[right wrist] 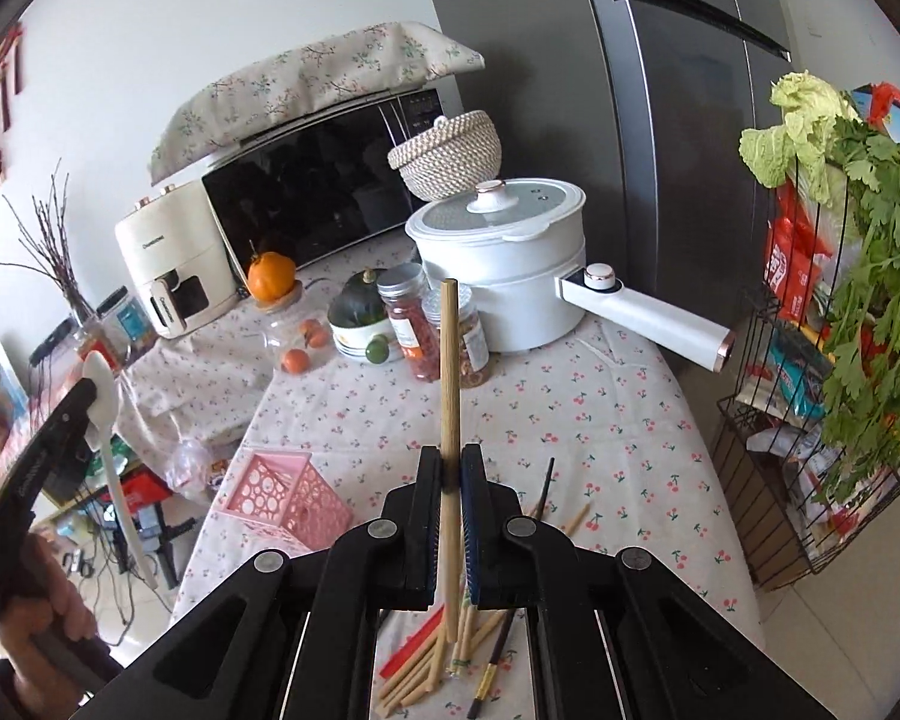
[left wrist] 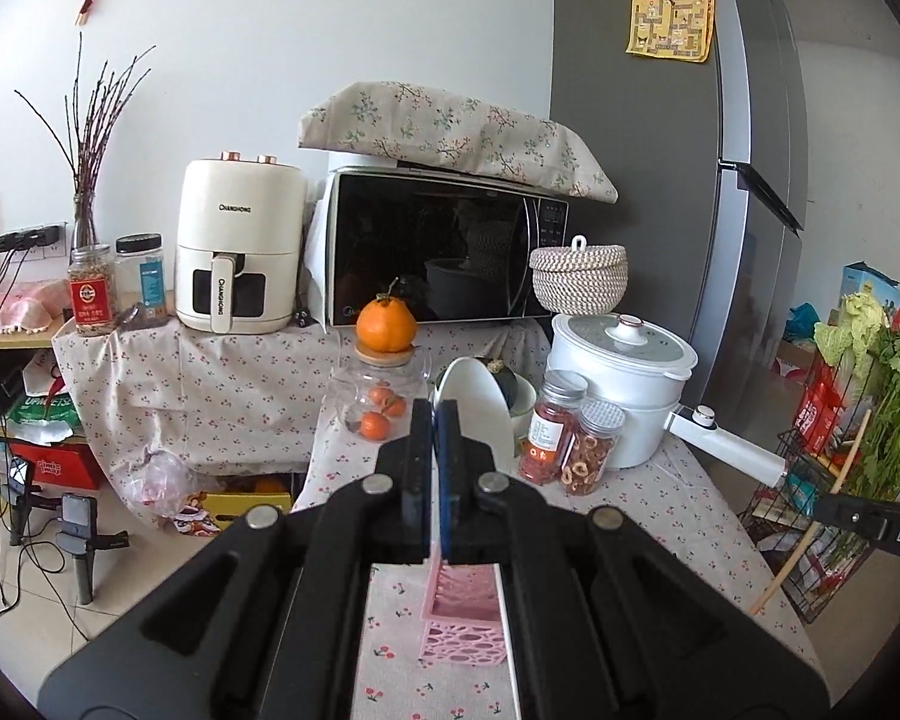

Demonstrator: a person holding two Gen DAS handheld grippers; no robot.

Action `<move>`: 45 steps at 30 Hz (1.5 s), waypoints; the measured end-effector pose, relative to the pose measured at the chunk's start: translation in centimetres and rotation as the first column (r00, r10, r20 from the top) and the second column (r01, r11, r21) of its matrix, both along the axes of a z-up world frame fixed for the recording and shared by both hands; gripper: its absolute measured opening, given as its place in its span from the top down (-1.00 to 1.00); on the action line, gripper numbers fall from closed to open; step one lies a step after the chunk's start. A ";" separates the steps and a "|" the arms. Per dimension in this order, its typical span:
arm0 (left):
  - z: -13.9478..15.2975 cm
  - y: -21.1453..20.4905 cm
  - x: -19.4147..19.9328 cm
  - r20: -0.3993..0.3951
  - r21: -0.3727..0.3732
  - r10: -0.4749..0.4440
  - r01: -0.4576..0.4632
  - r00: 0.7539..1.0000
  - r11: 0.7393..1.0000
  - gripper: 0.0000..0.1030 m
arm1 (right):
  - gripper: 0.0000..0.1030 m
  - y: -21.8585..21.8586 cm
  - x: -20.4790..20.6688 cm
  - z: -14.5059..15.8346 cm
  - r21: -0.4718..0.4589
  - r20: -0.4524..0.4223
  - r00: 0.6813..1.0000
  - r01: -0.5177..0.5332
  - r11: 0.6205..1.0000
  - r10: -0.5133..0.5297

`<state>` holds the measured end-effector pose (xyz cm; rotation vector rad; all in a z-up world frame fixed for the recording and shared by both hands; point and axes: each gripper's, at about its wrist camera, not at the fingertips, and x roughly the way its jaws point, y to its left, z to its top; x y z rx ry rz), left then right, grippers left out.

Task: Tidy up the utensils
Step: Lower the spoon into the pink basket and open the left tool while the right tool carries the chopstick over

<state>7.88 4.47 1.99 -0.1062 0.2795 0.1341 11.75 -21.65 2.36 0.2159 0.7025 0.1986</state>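
Note:
My left gripper (left wrist: 433,420) is shut on a white spoon (left wrist: 471,402), held above the table; the same gripper (right wrist: 93,396) and spoon (right wrist: 111,450) show at the left of the right wrist view. Below it stands a pink perforated basket (left wrist: 465,618), also seen in the right wrist view (right wrist: 282,498). My right gripper (right wrist: 450,468) is shut on a wooden chopstick (right wrist: 449,372) that stands upright between its jaws. The chopstick also shows at the right of the left wrist view (left wrist: 810,516). Several loose chopsticks (right wrist: 450,648) lie on the cherry-print tablecloth (right wrist: 600,420) under the right gripper.
At the back of the table stand a white electric pot (right wrist: 504,264) with a long handle, two spice jars (right wrist: 414,324), a bowl with a green squash (right wrist: 360,312), and a glass jar with an orange on top (left wrist: 384,360). A wire rack with greens (right wrist: 840,330) stands to the right.

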 end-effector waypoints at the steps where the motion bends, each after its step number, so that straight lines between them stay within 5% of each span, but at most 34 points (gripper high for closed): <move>1: -0.2 -0.3 0.5 0.020 0.032 0.006 -0.007 1.000 0.999 0.97 | 0.88 0.2 0.0 0.2 0.003 0.006 1.000 -0.004 1.000 0.004; 4: -0.7 -1.2 1.8 0.086 0.126 0.011 -0.022 0.996 0.992 0.97 | 0.88 0.7 0.3 0.2 0.024 0.009 1.000 -0.016 1.000 0.016; 10: -2.8 -1.7 4.6 0.121 0.177 0.018 -0.039 0.992 0.983 0.96 | 0.88 2.2 1.1 -0.1 0.036 0.006 0.999 -0.046 0.998 0.046; 20: -5.7 -1.2 7.0 0.000 0.164 0.035 -0.034 0.999 0.986 0.96 | 0.88 3.5 2.1 -0.9 0.020 -0.002 0.997 -0.075 0.997 0.075; 24: -5.9 -0.7 7.4 -0.112 0.106 0.017 -0.006 0.994 0.994 0.49 | 0.88 3.6 2.0 -0.8 0.018 0.008 0.997 -0.077 0.997 0.077; 28: -5.2 0.1 6.9 -0.206 0.037 0.009 -0.002 0.978 0.999 0.43 | 0.88 3.7 1.8 -0.2 0.027 0.025 0.997 -0.079 0.997 0.078; 39: -2.9 2.3 2.4 -0.444 -0.036 0.029 -0.051 0.895 0.998 -0.60 | 0.87 5.9 0.7 3.2 0.104 0.118 0.986 -0.134 0.986 0.121; 45: -5.3 3.2 0.9 -0.505 -0.035 0.045 -0.072 0.862 0.997 -0.73 | 0.87 8.2 2.1 5.2 0.134 0.166 0.976 -0.166 0.977 0.143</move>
